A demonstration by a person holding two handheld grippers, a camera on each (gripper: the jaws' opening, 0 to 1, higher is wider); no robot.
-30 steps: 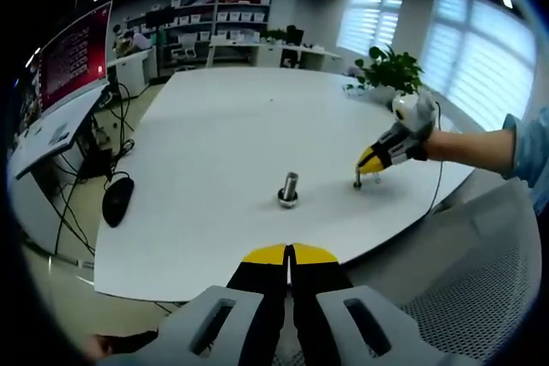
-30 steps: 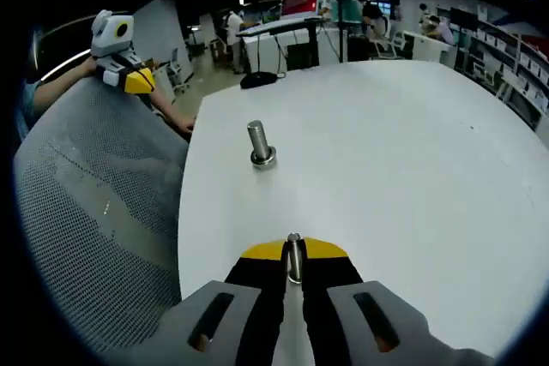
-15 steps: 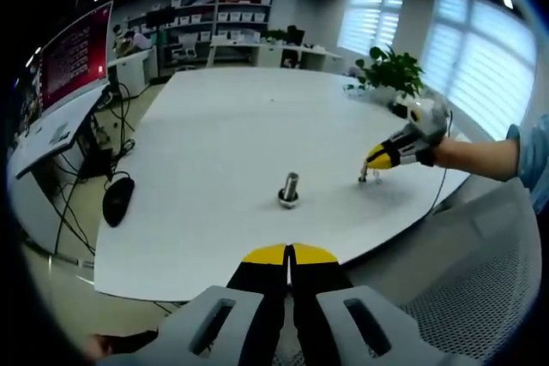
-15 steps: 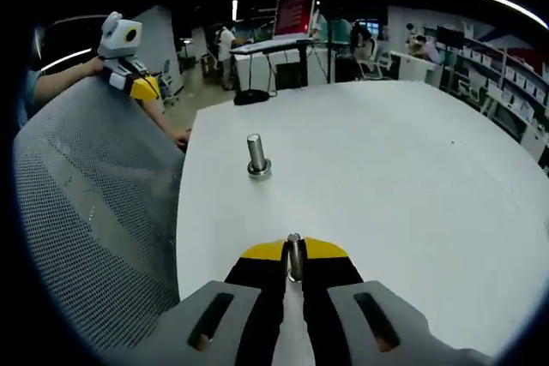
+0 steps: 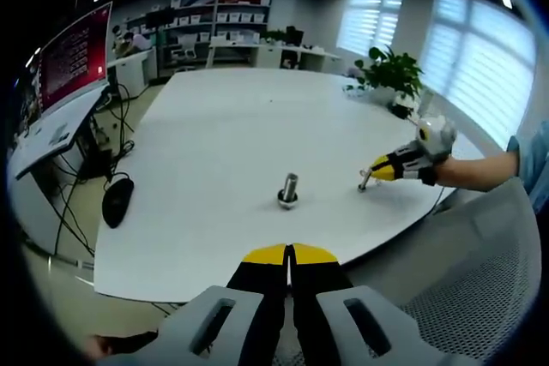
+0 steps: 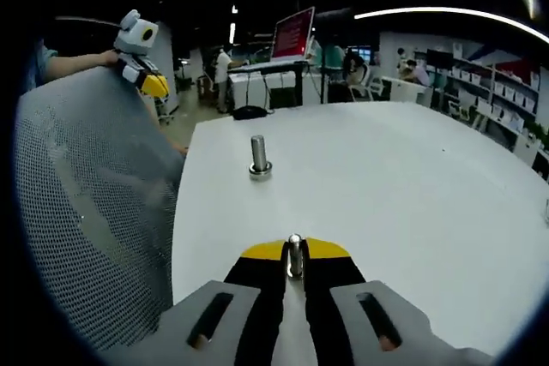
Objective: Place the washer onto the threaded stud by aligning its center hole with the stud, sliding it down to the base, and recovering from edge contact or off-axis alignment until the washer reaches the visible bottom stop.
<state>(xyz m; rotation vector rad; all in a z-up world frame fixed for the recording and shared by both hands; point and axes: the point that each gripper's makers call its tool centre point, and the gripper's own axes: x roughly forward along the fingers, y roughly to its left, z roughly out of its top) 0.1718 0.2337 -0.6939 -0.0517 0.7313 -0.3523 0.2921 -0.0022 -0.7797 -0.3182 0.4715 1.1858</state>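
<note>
Holding a small silver metal washer (image 6: 294,256) edge-on, your right gripper (image 6: 294,265) sits well short of the upright steel threaded stud (image 6: 259,157) on the white table (image 6: 412,186). Alignment and sliding down remain. Your left gripper (image 5: 290,256) is closed, empty.

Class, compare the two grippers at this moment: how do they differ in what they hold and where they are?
The right gripper is shut on a small metal washer, held edge-up; the left gripper is shut with nothing between its jaws. The right gripper is out over the white table, to one side of the threaded stud; the left gripper is back off the table's edge. Both have yellow-tipped black jaws.
</note>
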